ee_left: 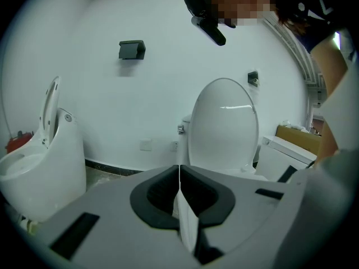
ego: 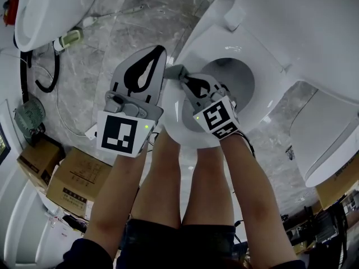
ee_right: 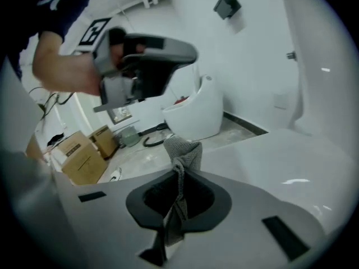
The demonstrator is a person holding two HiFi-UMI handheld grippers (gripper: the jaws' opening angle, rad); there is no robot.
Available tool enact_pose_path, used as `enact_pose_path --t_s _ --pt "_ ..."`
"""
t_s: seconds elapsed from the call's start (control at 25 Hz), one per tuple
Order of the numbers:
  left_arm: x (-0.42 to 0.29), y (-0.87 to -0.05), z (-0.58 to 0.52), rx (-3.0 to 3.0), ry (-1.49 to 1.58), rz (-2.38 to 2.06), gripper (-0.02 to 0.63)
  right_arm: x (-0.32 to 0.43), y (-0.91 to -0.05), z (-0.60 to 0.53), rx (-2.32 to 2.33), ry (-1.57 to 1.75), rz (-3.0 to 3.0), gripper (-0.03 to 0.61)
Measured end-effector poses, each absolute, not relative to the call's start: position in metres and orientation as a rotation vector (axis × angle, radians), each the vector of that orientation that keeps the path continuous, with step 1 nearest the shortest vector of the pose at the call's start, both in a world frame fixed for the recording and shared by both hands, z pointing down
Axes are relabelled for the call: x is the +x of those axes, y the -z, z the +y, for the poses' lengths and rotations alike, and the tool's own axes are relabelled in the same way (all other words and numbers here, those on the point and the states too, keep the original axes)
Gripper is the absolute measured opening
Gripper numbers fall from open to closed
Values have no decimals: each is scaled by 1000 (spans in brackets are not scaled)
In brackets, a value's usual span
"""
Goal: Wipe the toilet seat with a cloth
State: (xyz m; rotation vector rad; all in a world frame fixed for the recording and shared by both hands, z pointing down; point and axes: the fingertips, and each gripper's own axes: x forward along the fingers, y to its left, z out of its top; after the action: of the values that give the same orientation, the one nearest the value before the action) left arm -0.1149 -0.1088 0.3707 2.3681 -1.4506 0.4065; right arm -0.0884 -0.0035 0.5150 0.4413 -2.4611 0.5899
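The white toilet seat (ego: pixel 171 115) rings the bowl in front of me, its lid (ego: pixel 314 27) raised behind. My right gripper (ego: pixel 185 78) is shut on a grey cloth (ego: pixel 175 72) at the seat's left rim. In the right gripper view the cloth (ee_right: pixel 182 150) hangs pinched between the jaws of that gripper (ee_right: pixel 178 170), bunched just above the seat surface (ee_right: pixel 269 161). My left gripper (ego: pixel 159 54) hovers just left of the seat, jaws shut with nothing between them. It shows again in its own view (ee_left: pixel 179 175), and in the right gripper view (ee_right: pixel 188 52) it is raised in a hand.
Another white toilet (ego: pixel 45 10) stands at the far left, with a black hose (ego: pixel 47 77) and cables on the marble floor. Cardboard boxes (ego: pixel 76 181) sit at the lower left. A further white fixture (ego: pixel 328 150) is at the right. A raised lid (ee_left: pixel 224 125) faces the left gripper.
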Motion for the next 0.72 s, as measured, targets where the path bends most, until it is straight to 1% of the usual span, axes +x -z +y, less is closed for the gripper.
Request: enact_pose_path --t_s 0.16,0.24,0.36,0.56,0.64,0.72 --pt "-111 -367 -109 2374 -403 -1445 25 -116 -512 82 29 -456 -2455 34" --pt "-109 -366 -110 2381 -404 -1444 25 -115 -513 93 -44 -416 -2446 34" --pt "-110 -365 -110 2379 -400 -1446 25 -94 -523 53 105 -462 -2433 34" --pt "-116 -366 -107 2372 -401 -1456 25 -17 -537 -66 617 -455 -2291 34" --pt "-118 -367 -105 2370 -396 -1461 25 -6 -538 -77 697 -450 -2247 34" --pt "-118 -367 -103 2363 -391 -1465 25 -17 -543 -60 643 -490 -2235 34"
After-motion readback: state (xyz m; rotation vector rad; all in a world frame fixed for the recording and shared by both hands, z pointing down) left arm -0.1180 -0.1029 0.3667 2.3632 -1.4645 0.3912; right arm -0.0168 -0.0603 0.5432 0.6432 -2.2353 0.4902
